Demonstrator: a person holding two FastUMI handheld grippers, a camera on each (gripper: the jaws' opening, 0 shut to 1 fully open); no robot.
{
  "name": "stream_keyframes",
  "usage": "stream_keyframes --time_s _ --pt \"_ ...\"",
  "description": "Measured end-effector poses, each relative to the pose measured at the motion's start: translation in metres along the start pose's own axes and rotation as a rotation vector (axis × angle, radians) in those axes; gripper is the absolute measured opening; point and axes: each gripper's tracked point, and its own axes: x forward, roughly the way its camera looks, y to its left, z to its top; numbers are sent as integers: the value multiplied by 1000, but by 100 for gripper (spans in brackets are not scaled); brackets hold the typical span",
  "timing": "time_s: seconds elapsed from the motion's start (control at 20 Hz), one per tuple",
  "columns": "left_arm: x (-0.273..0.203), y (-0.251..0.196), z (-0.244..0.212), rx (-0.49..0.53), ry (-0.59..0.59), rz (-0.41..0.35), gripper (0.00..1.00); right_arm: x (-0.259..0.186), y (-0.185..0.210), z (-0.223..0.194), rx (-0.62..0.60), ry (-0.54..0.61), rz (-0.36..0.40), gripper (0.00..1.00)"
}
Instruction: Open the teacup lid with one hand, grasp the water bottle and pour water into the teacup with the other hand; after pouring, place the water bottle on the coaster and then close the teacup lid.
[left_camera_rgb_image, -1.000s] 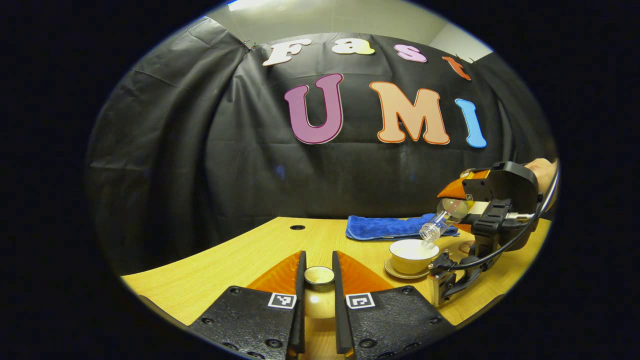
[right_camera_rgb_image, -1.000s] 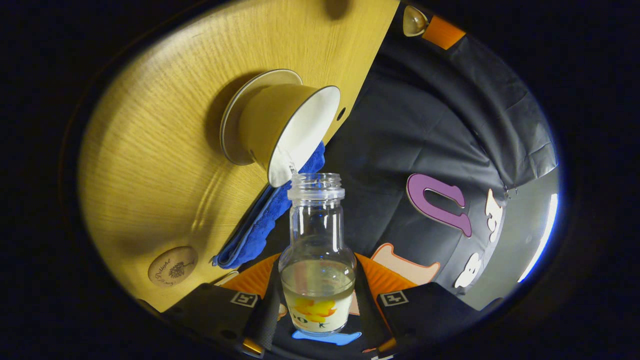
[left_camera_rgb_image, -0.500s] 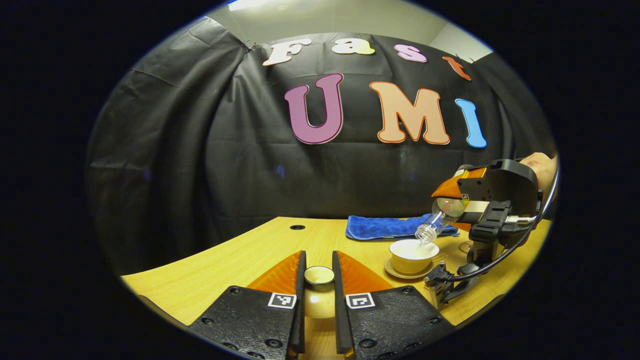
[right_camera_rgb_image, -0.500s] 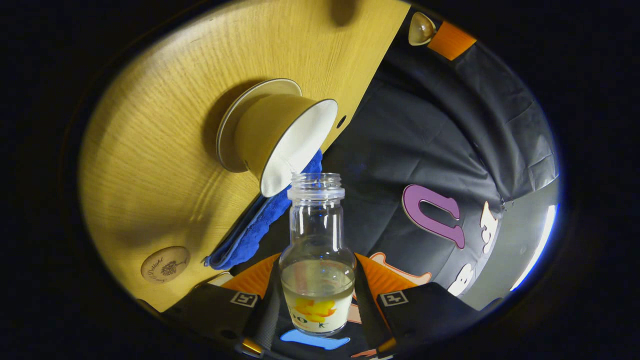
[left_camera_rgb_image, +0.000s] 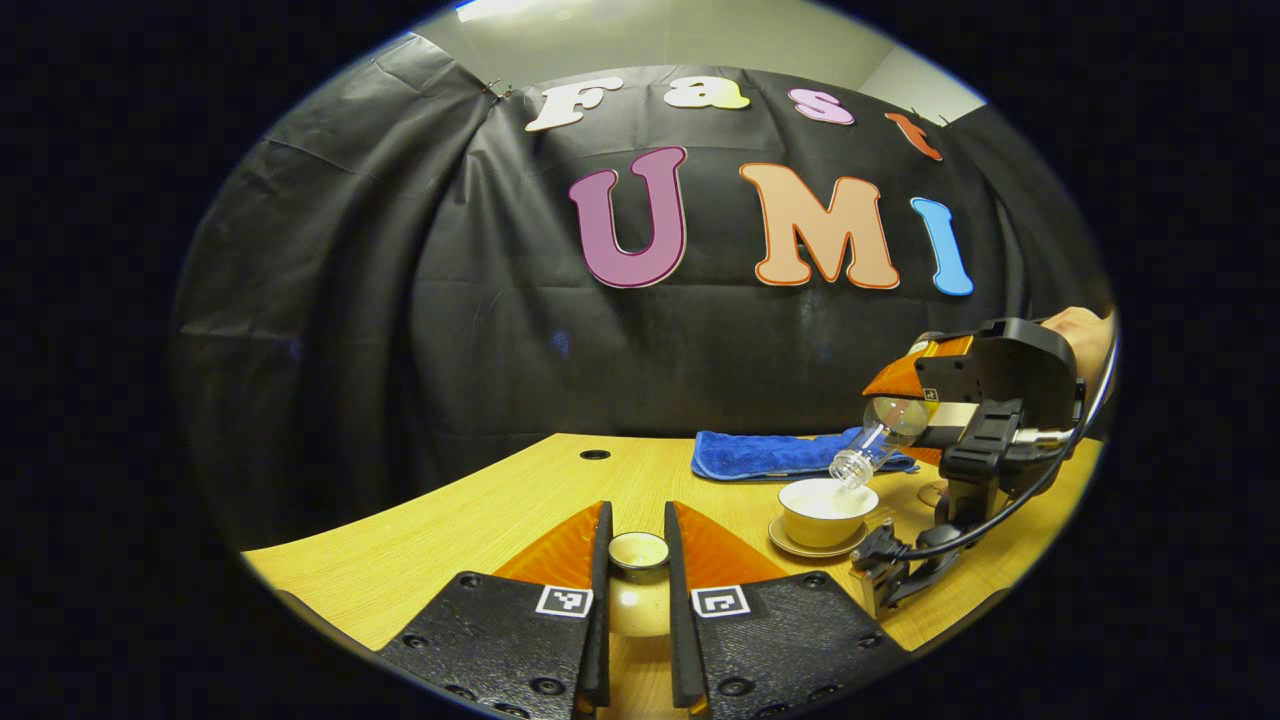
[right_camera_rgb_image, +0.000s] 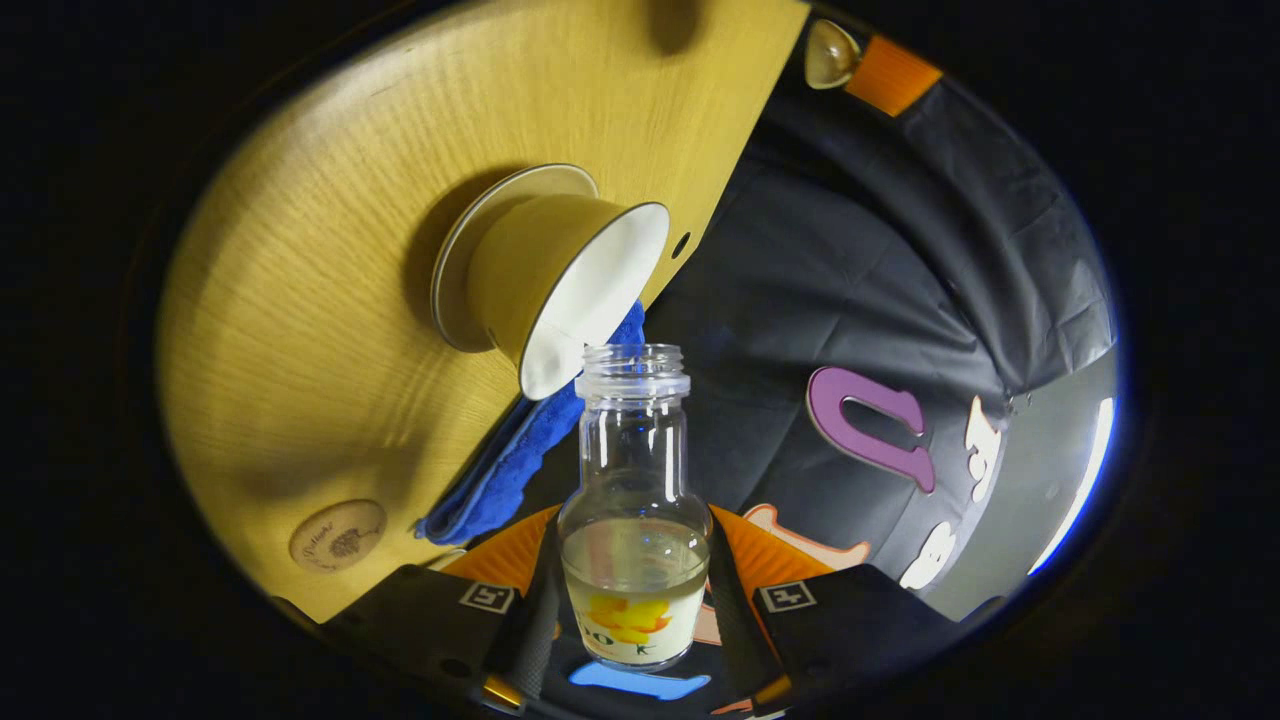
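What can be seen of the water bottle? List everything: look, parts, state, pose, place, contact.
The water bottle is clear, probably glass or plastic, with a round body, a narrower neck and a threaded, uncapped mouth. A label with a yellow picture wraps its lower body, and some water pools there. The right gripper clamps its body on both sides. In the left gripper view the water bottle is tilted mouth-down just above the open teacup, which stands on a saucer.
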Motion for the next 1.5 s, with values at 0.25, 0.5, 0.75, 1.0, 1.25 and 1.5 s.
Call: stream_keyframes --time_s 0.25,0.5,0.75,1.0,1.25,1.5 --pt "-1 2 1 3 -1 7 21 -4 -8 0 389 -19 63 71" --pt "0 2 0 3 -1 7 21 -12 -27 -24 977 -18 68 71" --pt "0 2 2 3 -2 7 22 -15 -20 -80 1681 8 -37 72" --pt "0 3 1 4 -2 8 21 -5 37 -125 2084 125 -125 74" --pt "0 3 0 2 -1 10 21 -18 80 -142 2107 153 -197 73" --pt "0 3 0 2 0 11 21 -18 80 -138 2075 121 -229 75"
